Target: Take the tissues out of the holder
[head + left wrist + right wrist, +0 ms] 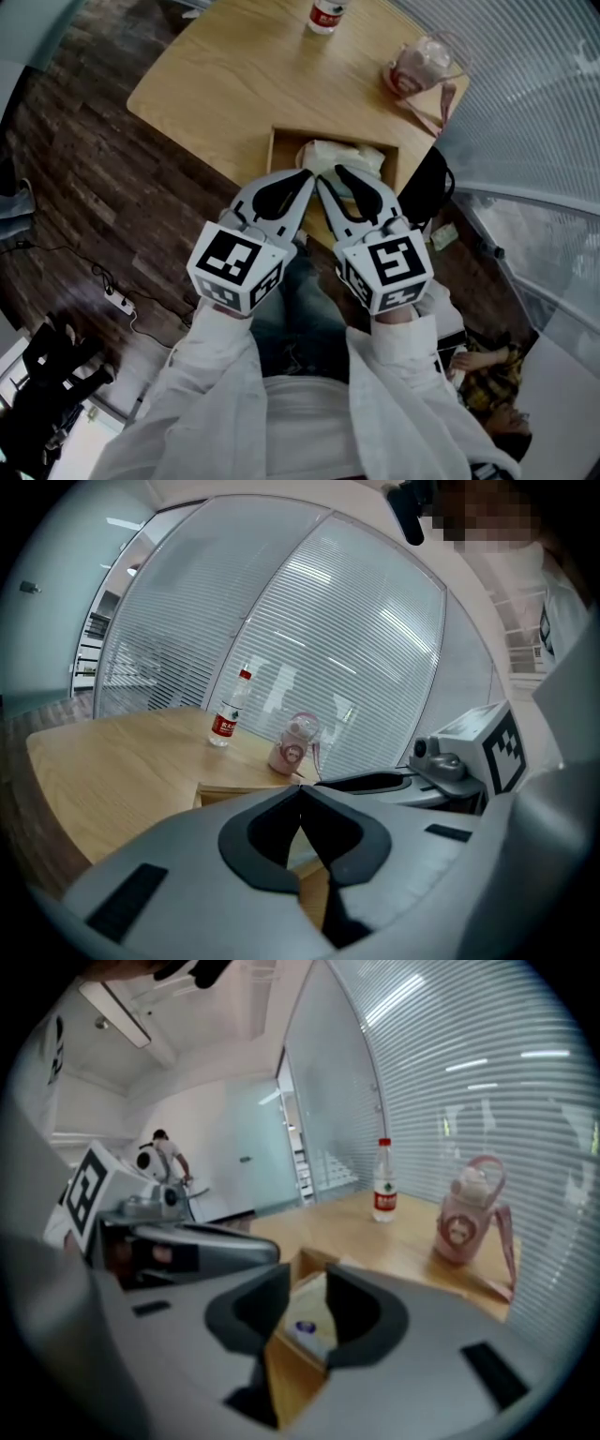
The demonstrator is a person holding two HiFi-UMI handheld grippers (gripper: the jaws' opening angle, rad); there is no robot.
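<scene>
An open wooden holder (282, 142) sits at the near edge of the wooden table (234, 75), with a white pack of tissues (330, 153) lying in it. Both grippers hover side by side just in front of it. My left gripper (307, 175) is shut, its tips meeting with nothing between them (301, 789). My right gripper (330, 174) stands open; through its gap (307, 1283) I see the tissues (306, 1331) and the holder's wall (309, 1262) below, untouched by the pads.
A clear water bottle (325, 16) with a red label stands at the table's far edge. A pink bottle (419, 66) with a strap stands at the far right. Slatted blinds line the right side. A power strip (117, 302) lies on the floor at the left.
</scene>
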